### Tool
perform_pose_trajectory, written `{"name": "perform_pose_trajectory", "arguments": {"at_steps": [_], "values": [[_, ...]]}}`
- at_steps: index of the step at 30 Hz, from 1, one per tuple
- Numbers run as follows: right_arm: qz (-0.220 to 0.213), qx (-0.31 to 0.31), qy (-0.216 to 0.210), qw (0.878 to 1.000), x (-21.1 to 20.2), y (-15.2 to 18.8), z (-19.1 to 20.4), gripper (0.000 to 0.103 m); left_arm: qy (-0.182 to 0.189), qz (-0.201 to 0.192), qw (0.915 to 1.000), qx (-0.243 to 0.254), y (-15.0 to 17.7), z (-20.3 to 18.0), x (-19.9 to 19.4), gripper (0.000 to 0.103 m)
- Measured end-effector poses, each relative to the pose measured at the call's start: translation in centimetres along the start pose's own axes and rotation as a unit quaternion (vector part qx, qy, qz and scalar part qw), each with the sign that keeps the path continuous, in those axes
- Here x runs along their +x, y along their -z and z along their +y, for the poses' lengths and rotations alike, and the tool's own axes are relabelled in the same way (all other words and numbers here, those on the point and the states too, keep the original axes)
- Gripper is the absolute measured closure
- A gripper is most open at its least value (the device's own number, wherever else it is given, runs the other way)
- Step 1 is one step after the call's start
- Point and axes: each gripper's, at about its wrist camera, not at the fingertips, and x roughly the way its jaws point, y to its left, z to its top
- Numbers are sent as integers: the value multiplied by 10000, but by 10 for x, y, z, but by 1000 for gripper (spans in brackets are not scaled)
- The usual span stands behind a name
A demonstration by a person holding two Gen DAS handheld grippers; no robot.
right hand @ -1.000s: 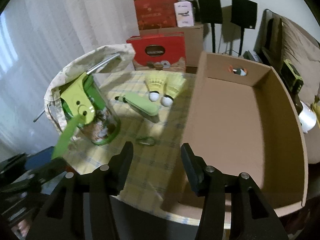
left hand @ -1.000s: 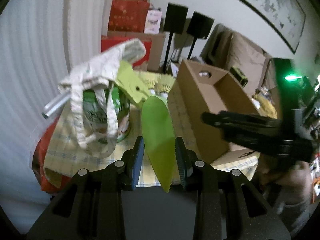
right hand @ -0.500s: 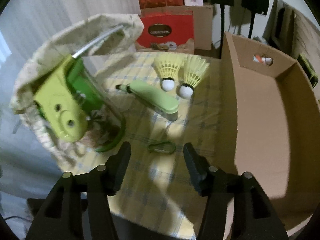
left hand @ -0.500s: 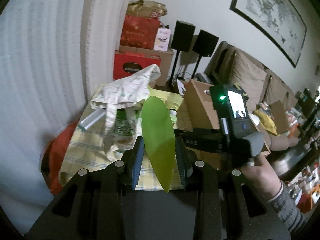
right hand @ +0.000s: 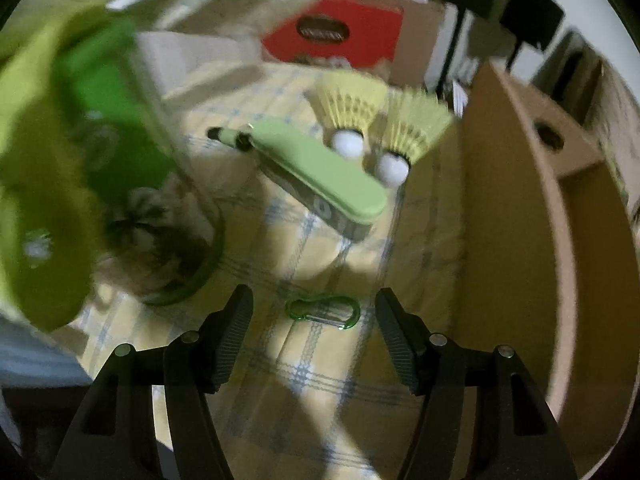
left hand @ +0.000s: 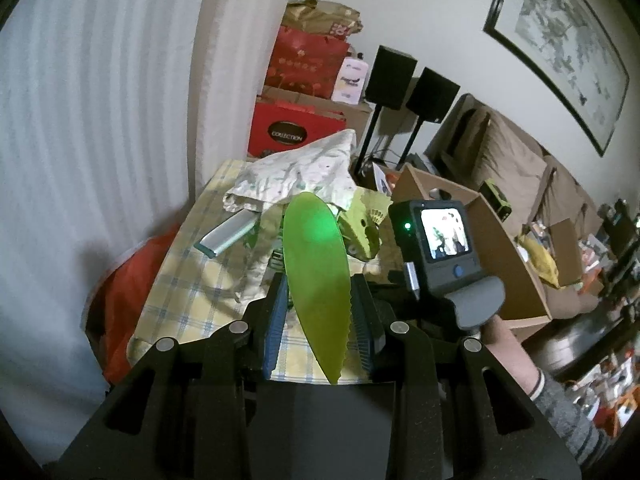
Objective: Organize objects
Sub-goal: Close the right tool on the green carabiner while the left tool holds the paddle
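Observation:
My left gripper (left hand: pixel 318 320) is shut on a flat green leaf-shaped blade (left hand: pixel 314 276) and holds it upright, back from the table's near edge. My right gripper (right hand: pixel 314 332) is open, low over the checked tablecloth (right hand: pixel 304 364), with a small green carabiner (right hand: pixel 322 312) lying between its fingertips. Its body and screen show in the left wrist view (left hand: pixel 438 244). Beyond lie a pale green case (right hand: pixel 316 170) and two yellow shuttlecocks (right hand: pixel 374 120). A green jar (right hand: pixel 132 184) in a cloth bag stands at the left. The open cardboard box (right hand: pixel 516 216) is at the right.
A silver tube (left hand: pixel 228 234) pokes from the cloth bag (left hand: pixel 300 176). Red gift boxes (left hand: pixel 296 132), two black speakers on stands (left hand: pixel 412 84) and a sofa (left hand: pixel 516 172) stand behind the table. A white curtain (left hand: pixel 92 120) hangs at the left.
My right gripper has dropped forward and down to the carabiner, which now lies between its fingers. My left gripper has pulled back and up with the green blade in it.

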Motion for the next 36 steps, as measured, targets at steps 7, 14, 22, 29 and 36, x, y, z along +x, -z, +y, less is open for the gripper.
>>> {"name": "perform_pose_trajectory", "arguments": {"at_steps": [7, 14, 22, 29, 36], "values": [[209, 320, 35, 9993, 18, -6, -7, 28, 53, 49, 10000, -60, 2, 5, 6, 74], [173, 165, 37, 9997, 23, -7, -7, 28, 85, 56, 9999, -133, 3, 8, 9, 74], [248, 67, -65, 9996, 18, -6, -6, 58, 94, 58, 9998, -136, 2, 7, 10, 74], [237, 182, -377, 9988, 10, 0, -6, 59, 94, 54, 9999, -69, 1, 4, 11, 74], [-4, -18, -431, 9991, -21, 6, 3, 59, 84, 52, 9999, 22, 1, -4, 10, 74]]}}
